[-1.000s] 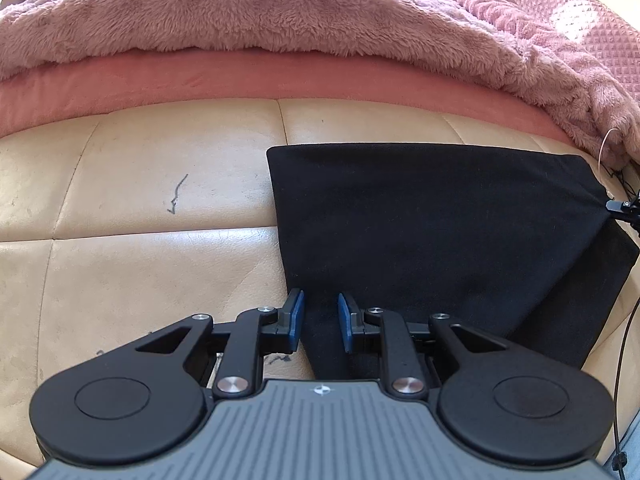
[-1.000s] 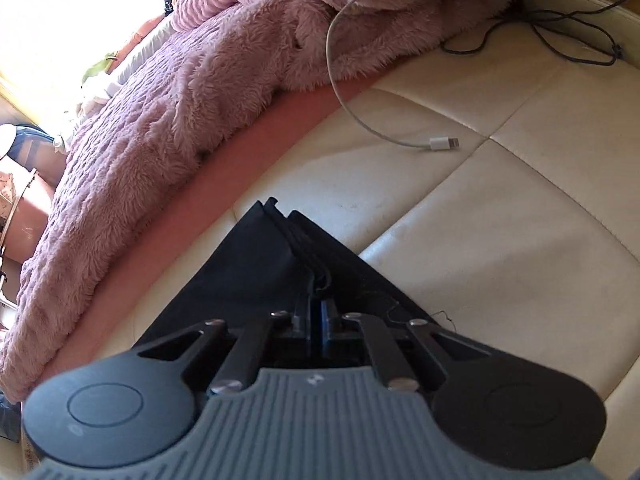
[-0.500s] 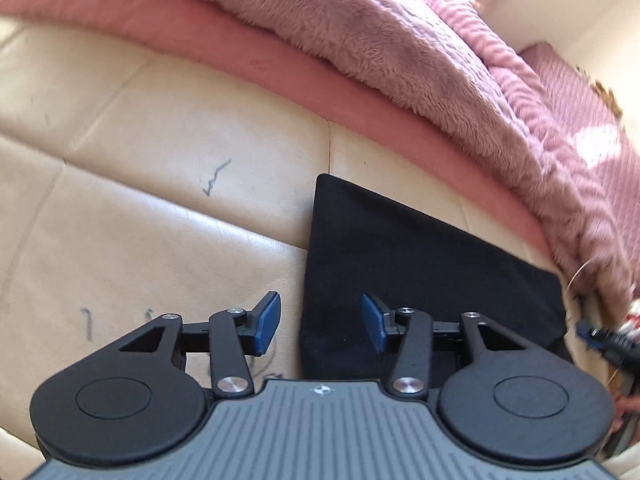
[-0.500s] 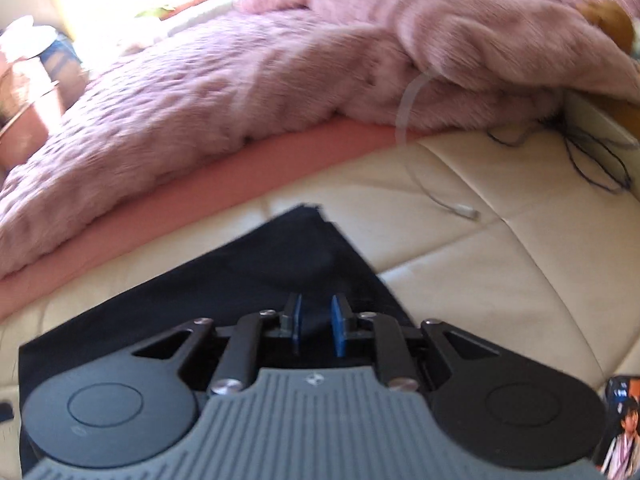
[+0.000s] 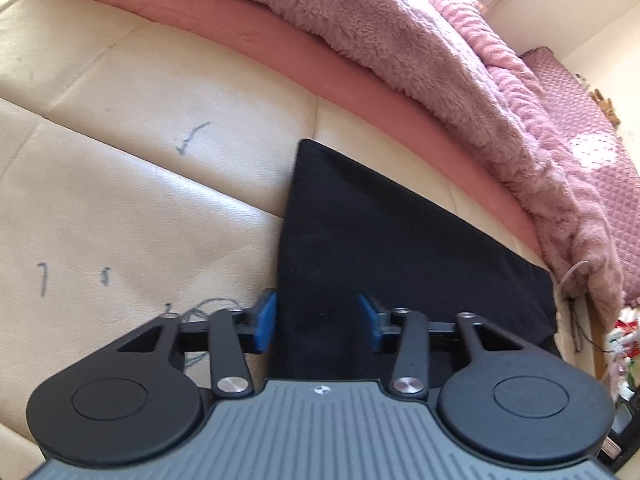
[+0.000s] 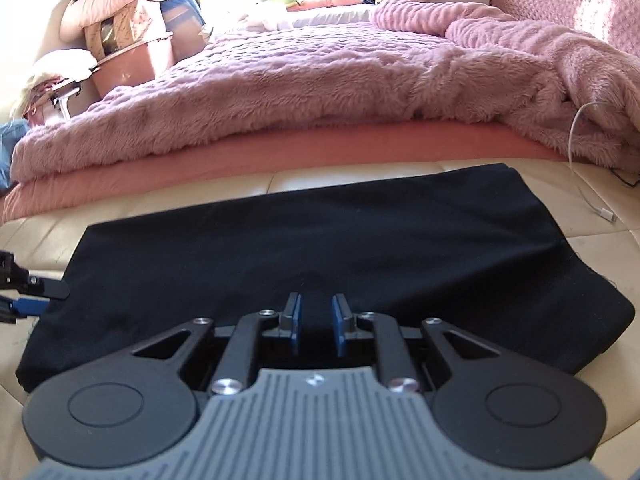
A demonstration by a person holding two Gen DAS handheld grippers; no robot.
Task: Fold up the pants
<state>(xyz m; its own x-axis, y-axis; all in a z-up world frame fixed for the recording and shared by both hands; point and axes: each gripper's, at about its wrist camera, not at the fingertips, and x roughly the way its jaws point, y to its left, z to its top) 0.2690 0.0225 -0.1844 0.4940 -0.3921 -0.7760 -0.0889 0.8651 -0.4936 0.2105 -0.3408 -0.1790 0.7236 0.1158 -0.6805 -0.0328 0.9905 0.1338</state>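
Folded black pants (image 6: pixel 320 248) lie flat on the cream cushion (image 5: pixel 120 200). The left tongs (image 5: pixel 318 322) gape wide at one end. The right tongs (image 6: pixel 316 322) stand narrowly apart, gripping nothing

Pants (image 6: pixel 320 248) flat on cushioned bench (image 6: pixel 600 356), blanket (image 6: pixel 304 92) behind, cable (image 6: pixel 588 196) right of pants

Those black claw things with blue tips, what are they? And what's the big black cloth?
They are two grabbing tools that a person holds, one in each hand. Each carries a small camera looking out along its fingers, so each picture is one tool's own view. The left claw is open at one end of the folded black pants. The right claw is open too, at the near edge. The pants lie flat on a cream cushion, beside a fluffy pink blanket. Nothing is being held.
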